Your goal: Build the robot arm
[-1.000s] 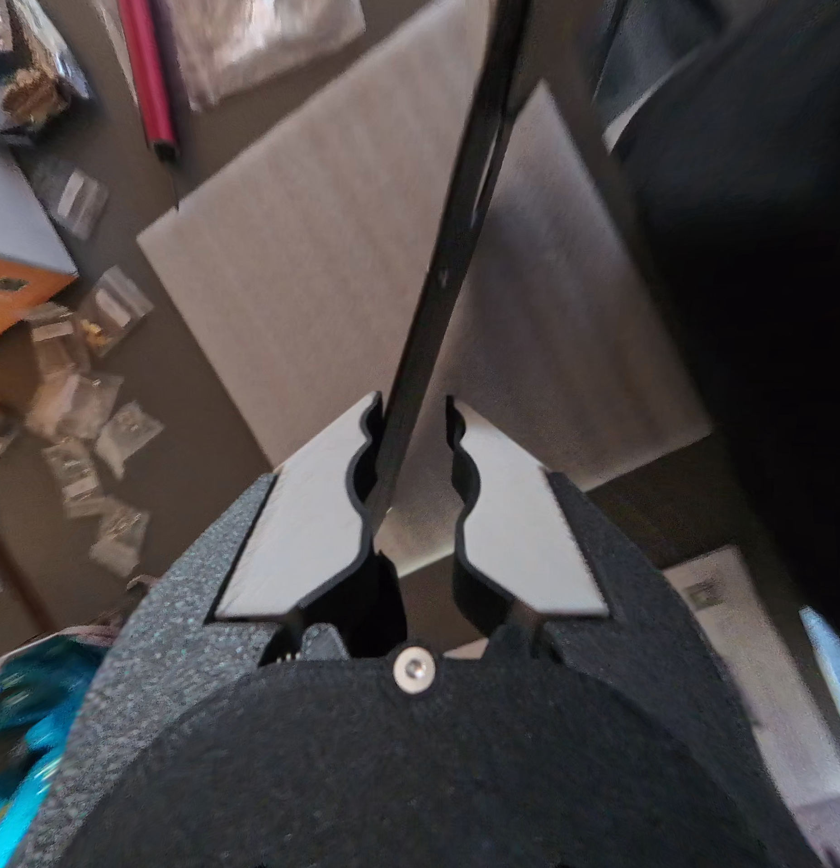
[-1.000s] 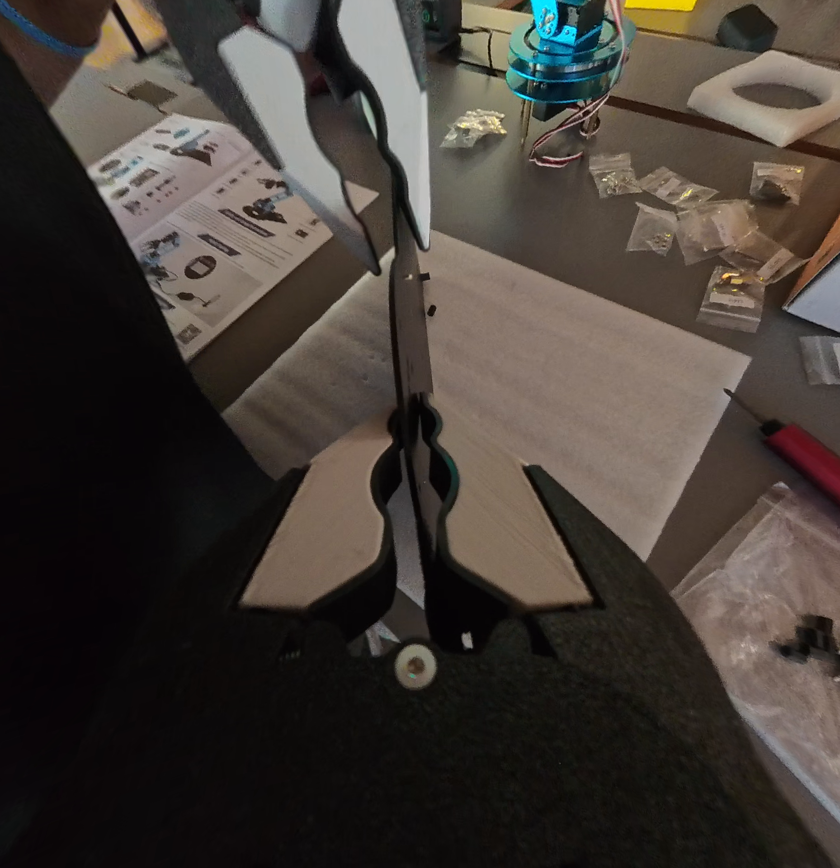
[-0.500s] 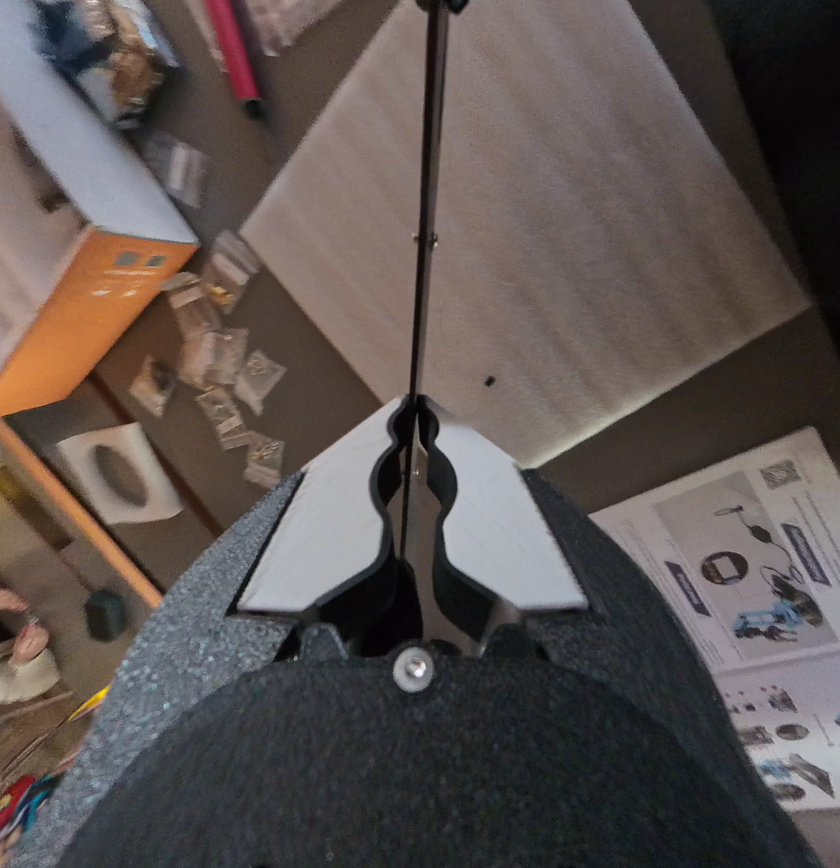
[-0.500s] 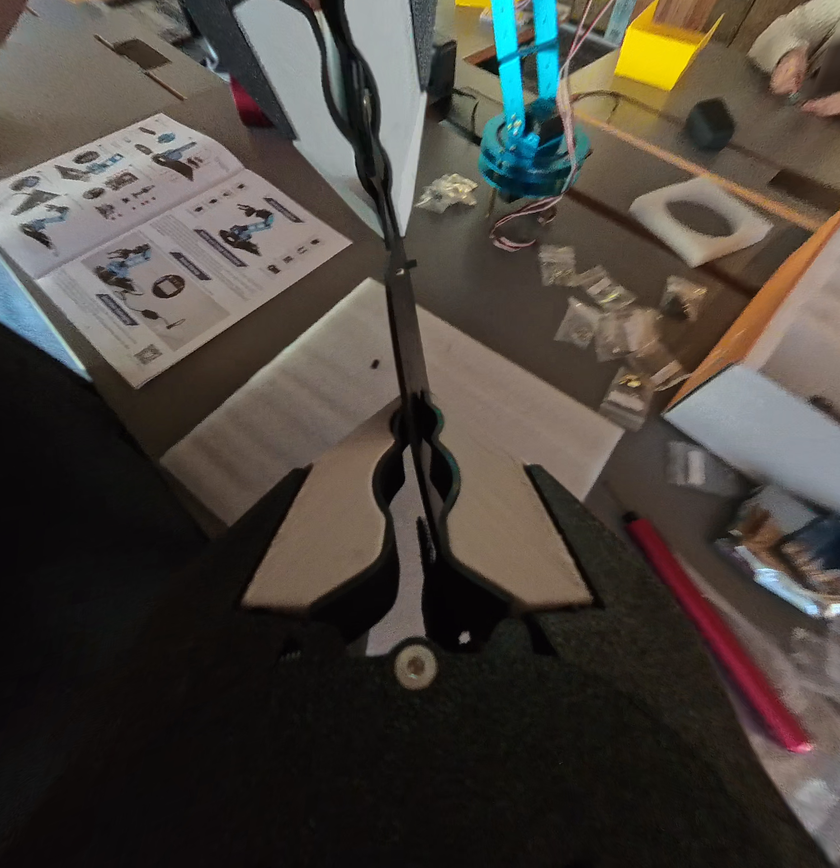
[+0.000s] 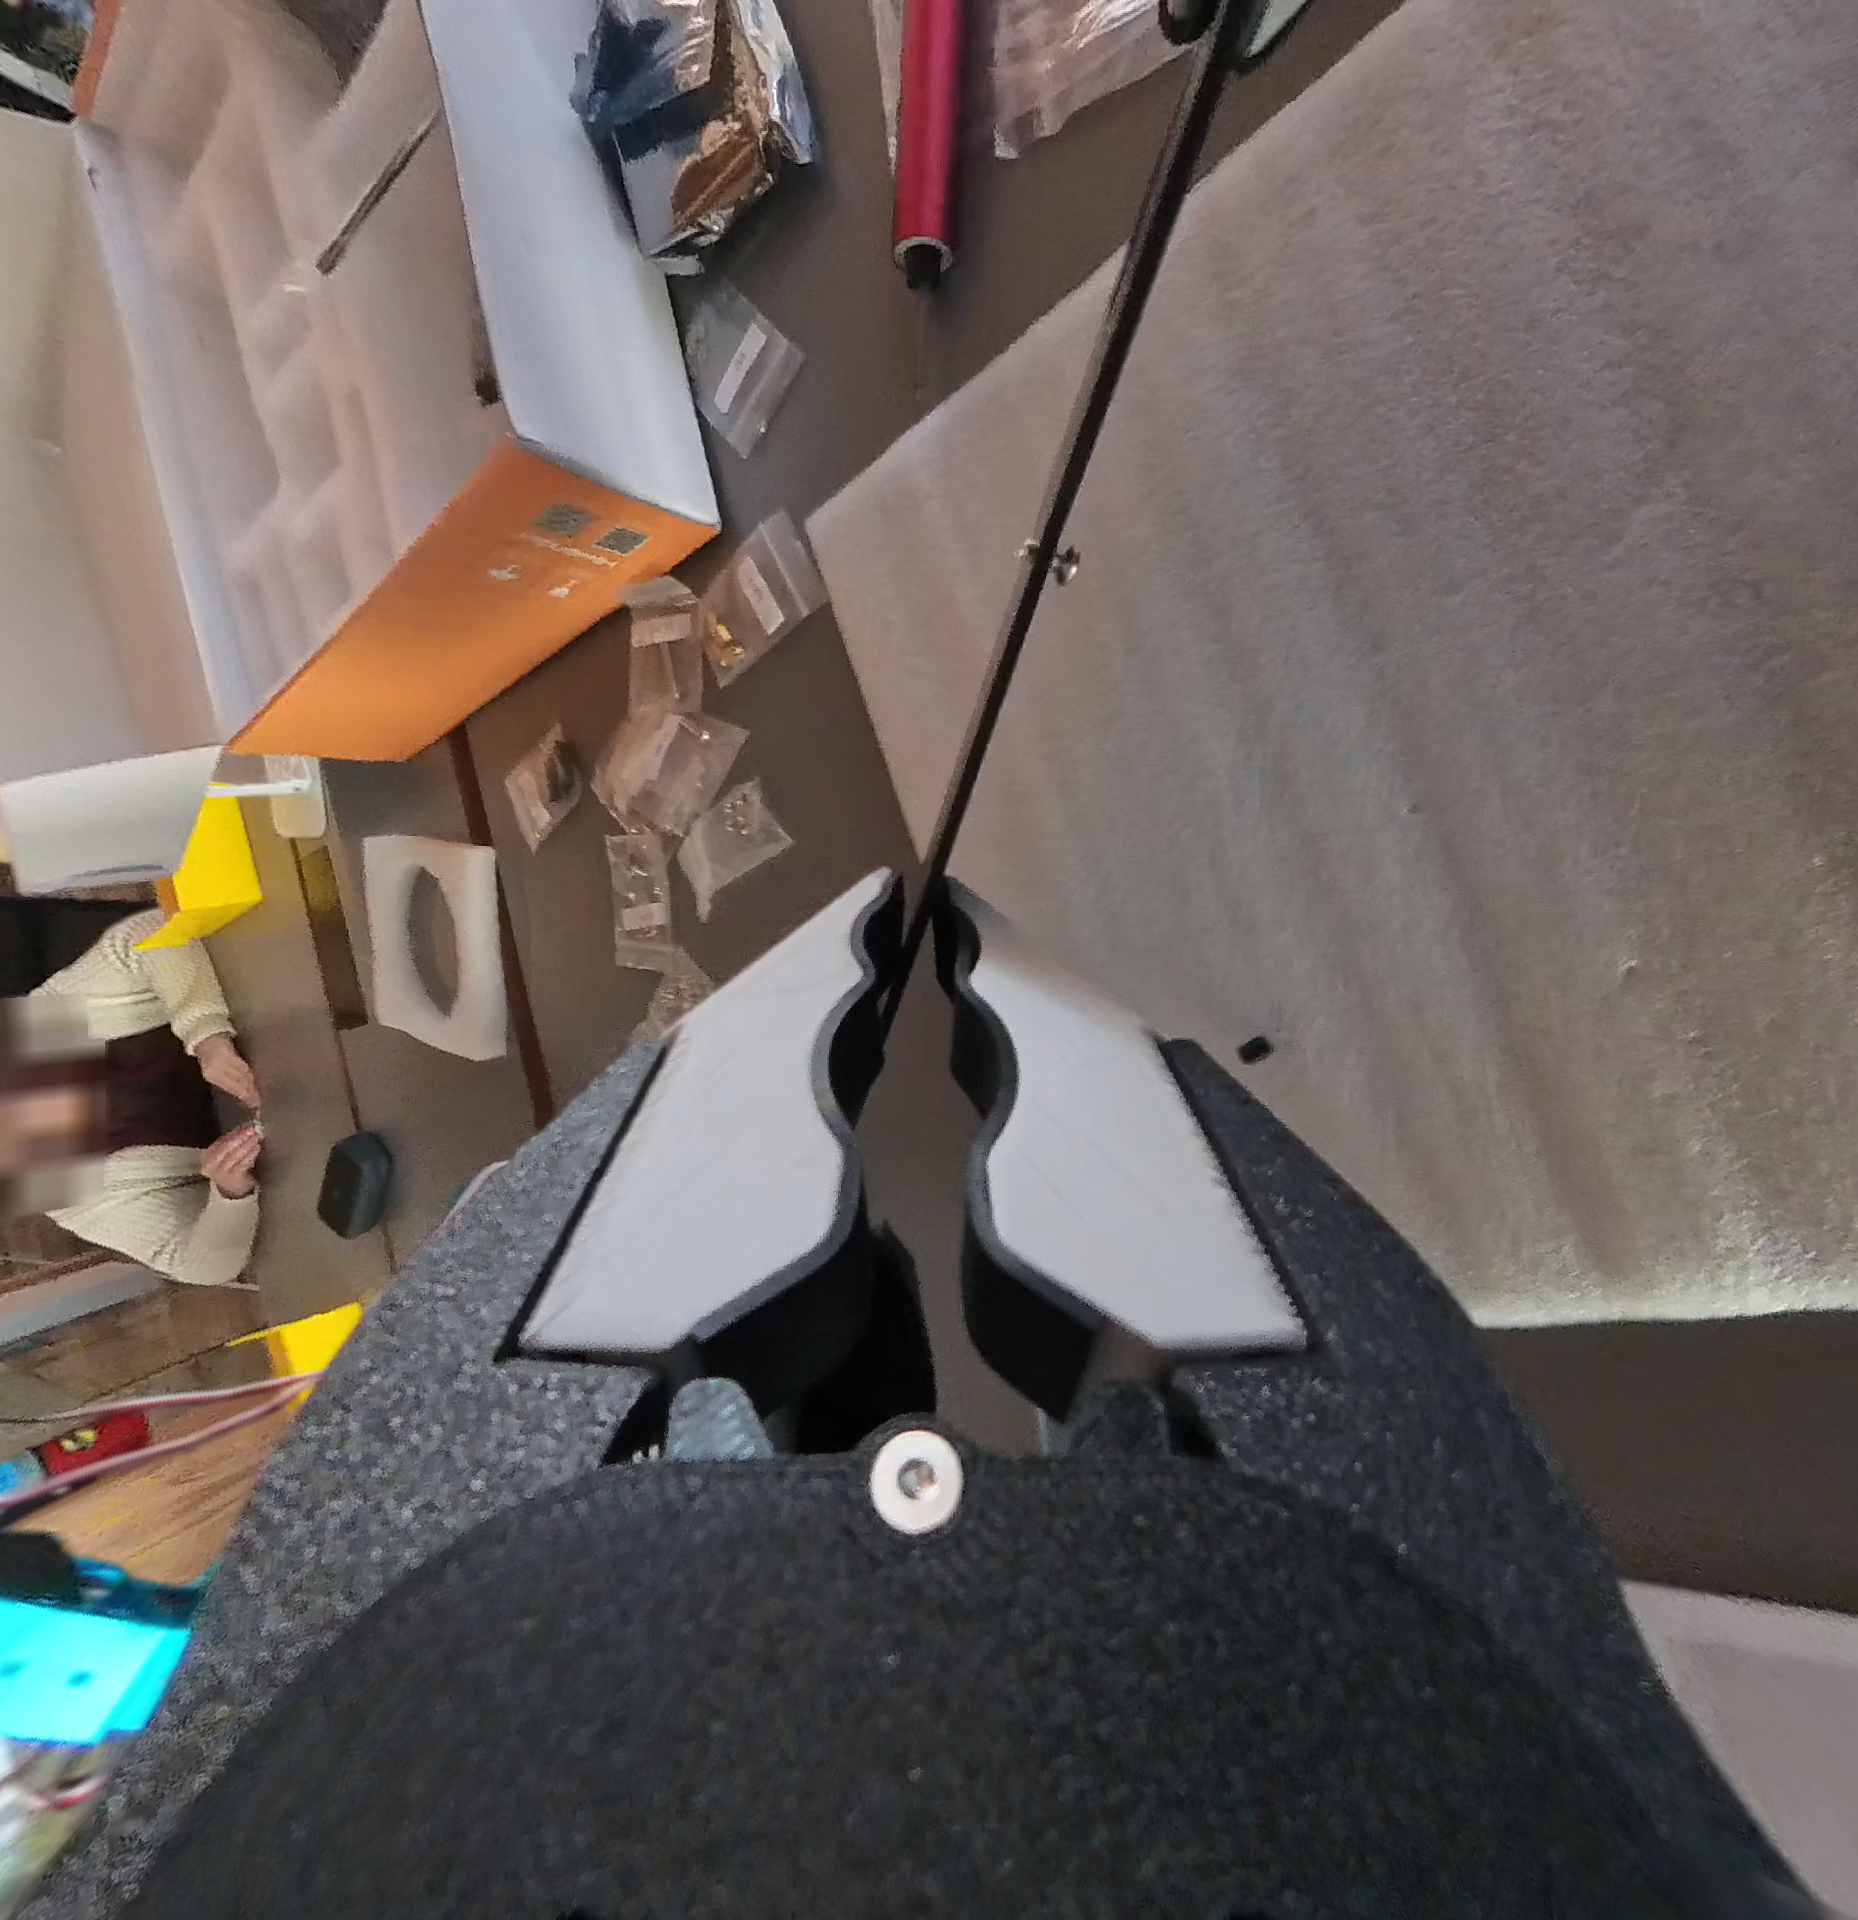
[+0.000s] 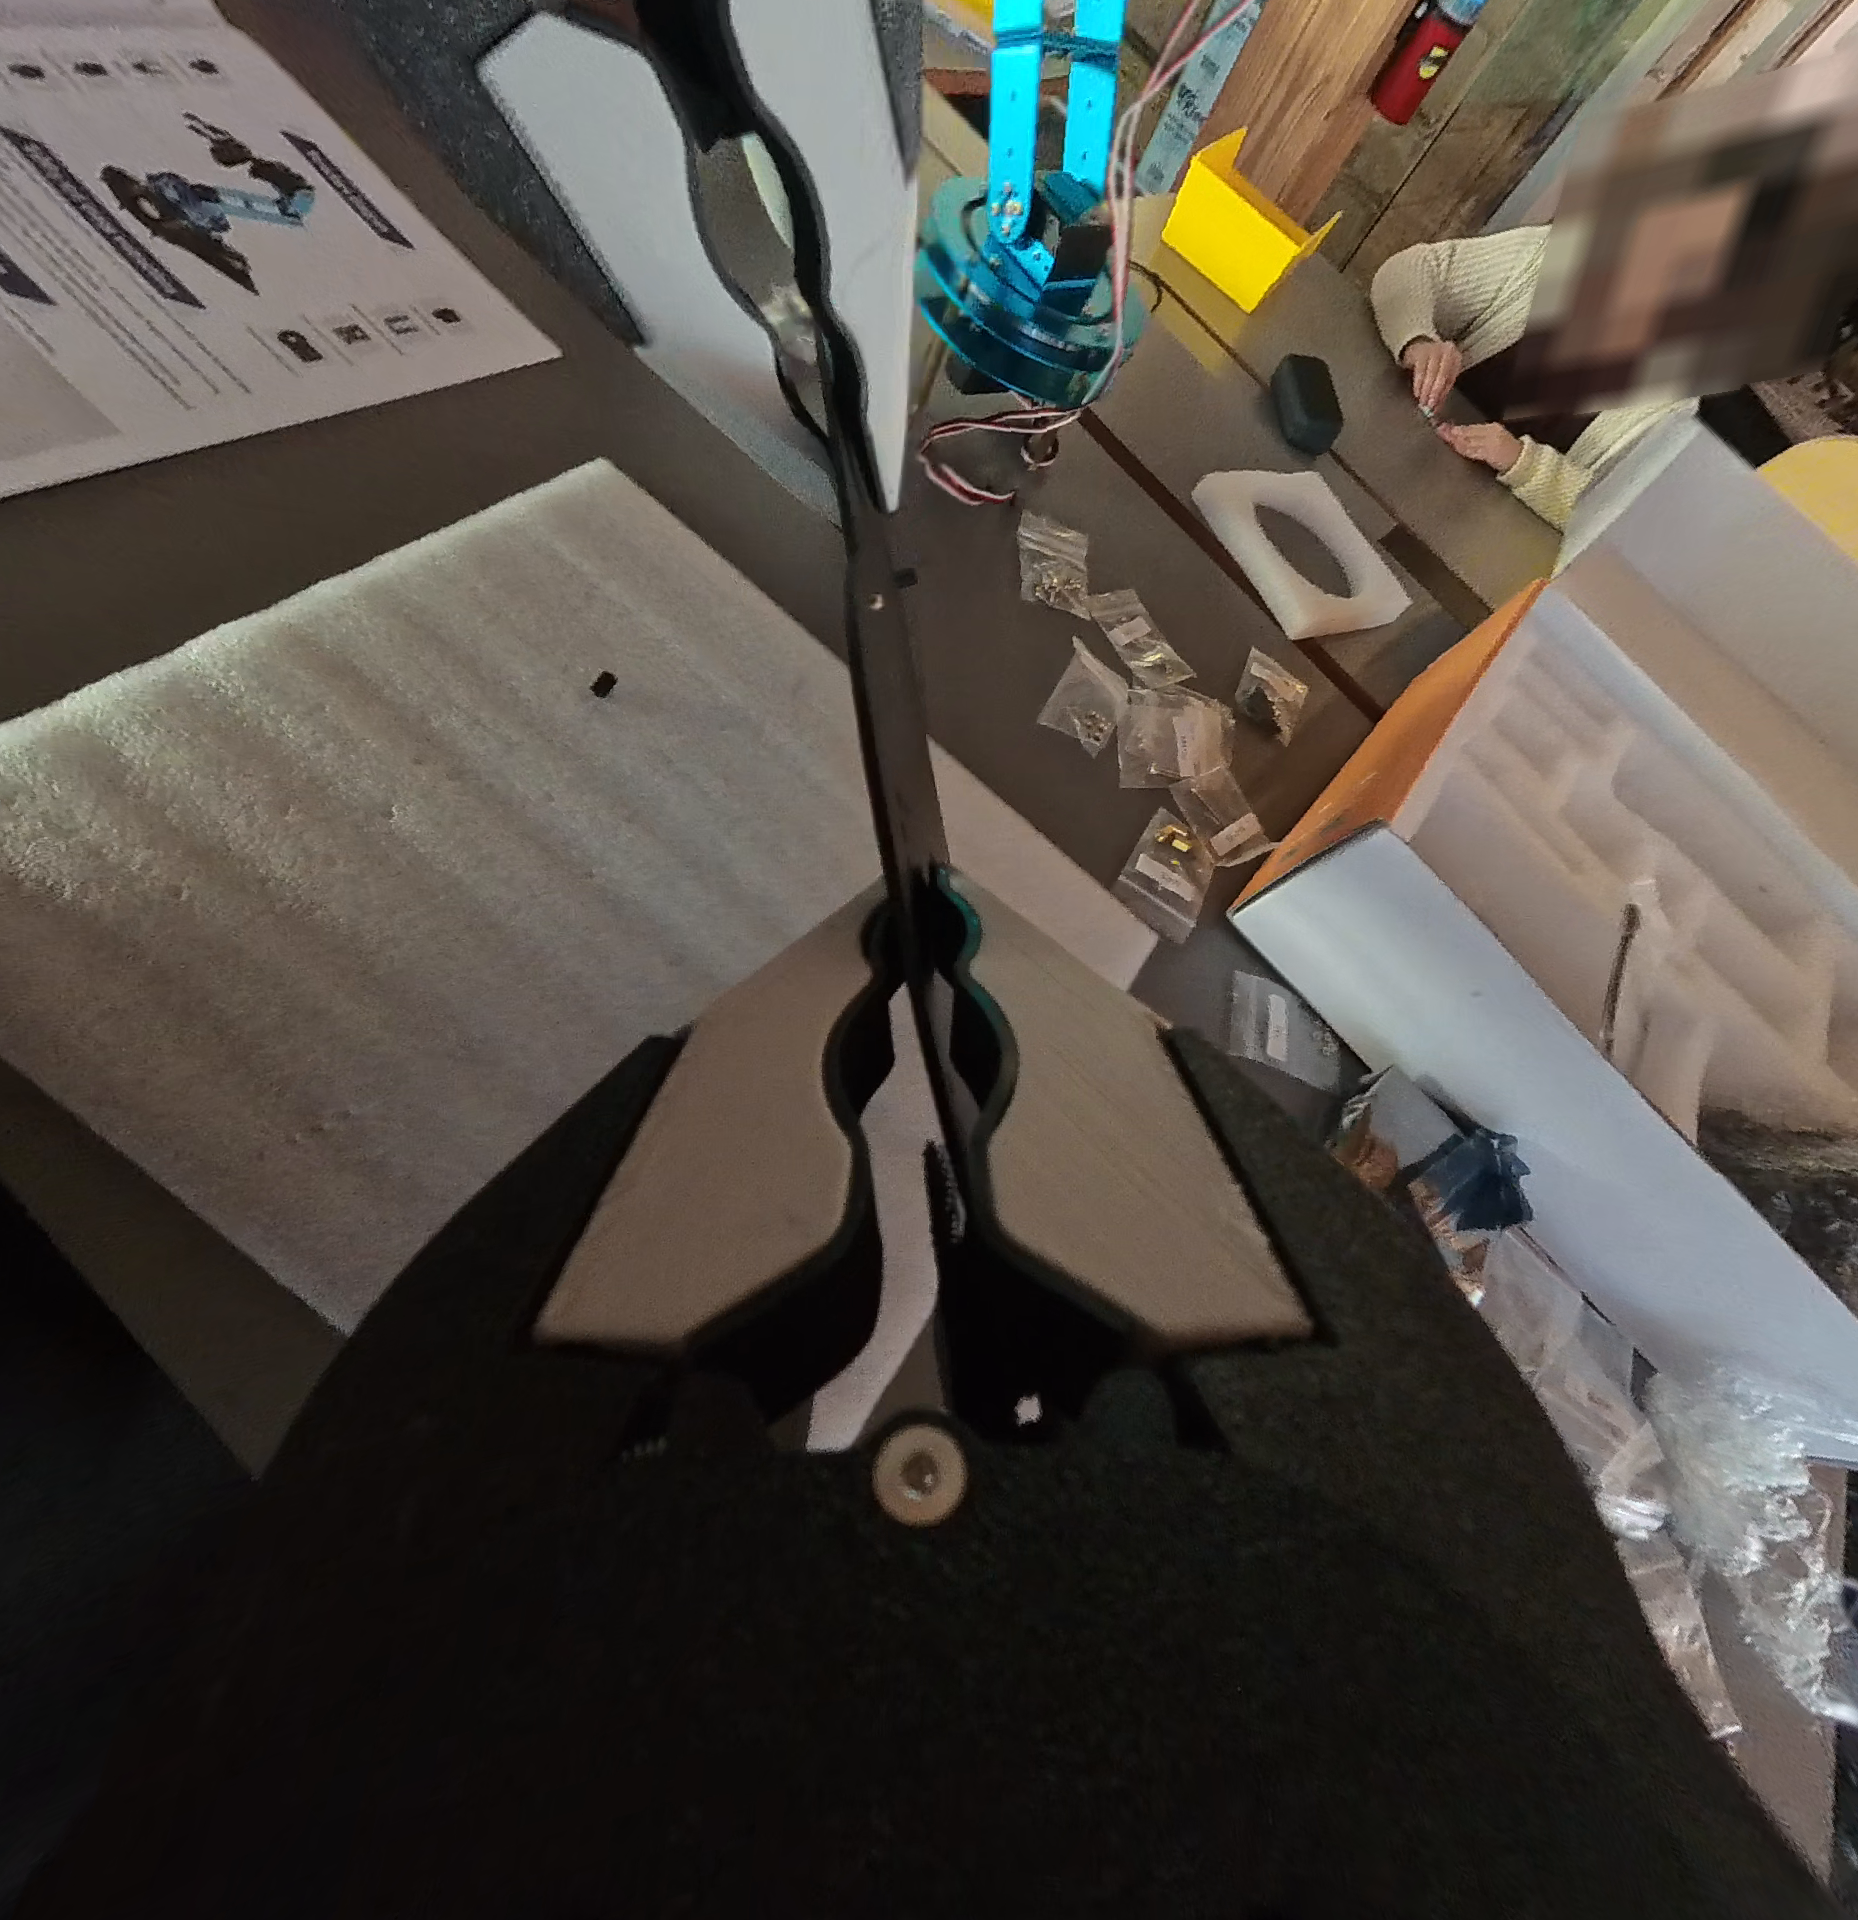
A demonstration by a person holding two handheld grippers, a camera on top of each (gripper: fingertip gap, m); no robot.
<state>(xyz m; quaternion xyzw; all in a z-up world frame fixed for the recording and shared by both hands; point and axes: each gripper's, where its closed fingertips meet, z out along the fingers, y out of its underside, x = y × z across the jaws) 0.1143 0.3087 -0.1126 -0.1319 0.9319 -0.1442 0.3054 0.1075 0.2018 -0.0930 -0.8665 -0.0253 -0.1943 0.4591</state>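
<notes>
Two claws share one thin black strip (image 6: 883, 675), each pinching an opposite end so it spans the air between them edge-on. The right claw (image 6: 920, 914) is pressed together on the near end, and the strip runs up and away into the left claw (image 6: 800, 312), seen farther off. In the left wrist view the left claw (image 5: 917, 896) has its tips nipped on the strip (image 5: 1060, 499), though the rear of its jaws stands apart. Holding both ends likely keeps the slender piece steady above the white foam sheet (image 6: 333, 810) on the dark tabletop (image 6: 1164, 447). A tiny black part (image 6: 603, 684) lies on the foam. Small plastic bags (image 6: 1143, 717) of hardware, an orange and white box (image 5: 468, 436), a red-handled tool (image 5: 930, 135), a printed leaflet (image 6: 177, 239) and a blue metal assembly (image 6: 1029, 270) sit around.
</notes>
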